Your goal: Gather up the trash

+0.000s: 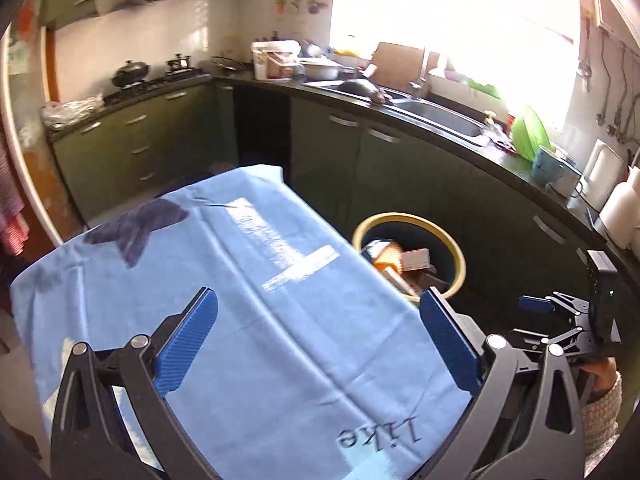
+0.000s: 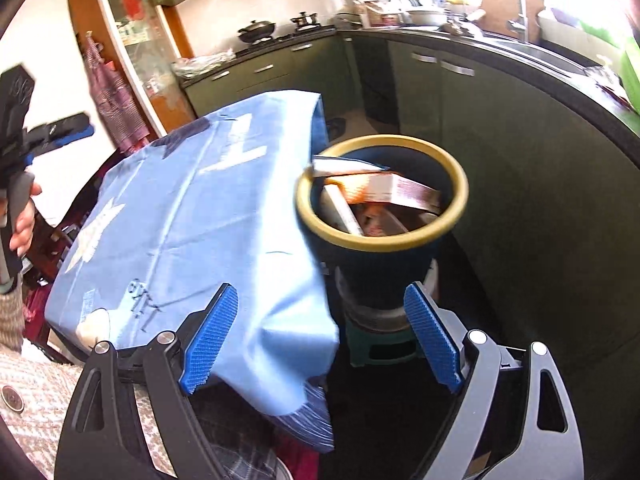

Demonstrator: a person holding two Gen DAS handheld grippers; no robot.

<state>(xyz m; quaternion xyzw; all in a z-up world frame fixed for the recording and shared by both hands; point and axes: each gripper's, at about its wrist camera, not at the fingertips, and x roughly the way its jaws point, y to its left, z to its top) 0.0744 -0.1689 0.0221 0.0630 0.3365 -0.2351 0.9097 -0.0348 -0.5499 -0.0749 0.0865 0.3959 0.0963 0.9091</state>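
Left wrist view: my left gripper (image 1: pixel 318 342), ribbed blue pads spread wide and empty, hovers over the creased blue tablecloth (image 1: pixel 224 280). Right wrist view: my right gripper (image 2: pixel 320 338), equally wide, grips nothing; cardboard trash (image 2: pixel 380 192) fills the round yellow-rimmed bin (image 2: pixel 382 240) beside the table.

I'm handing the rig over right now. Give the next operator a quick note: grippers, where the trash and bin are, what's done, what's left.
Left gripper: open, empty, above the blue tablecloth.
Right gripper: open, empty, facing the bin from the table's corner.
Bin: beside the table, raised on a small stool, with boxes sticking up past its yellow rim.
Done: trash is in the bin; no trash shows on the cloth.
Left: look over the table parts outside both views before stopping.
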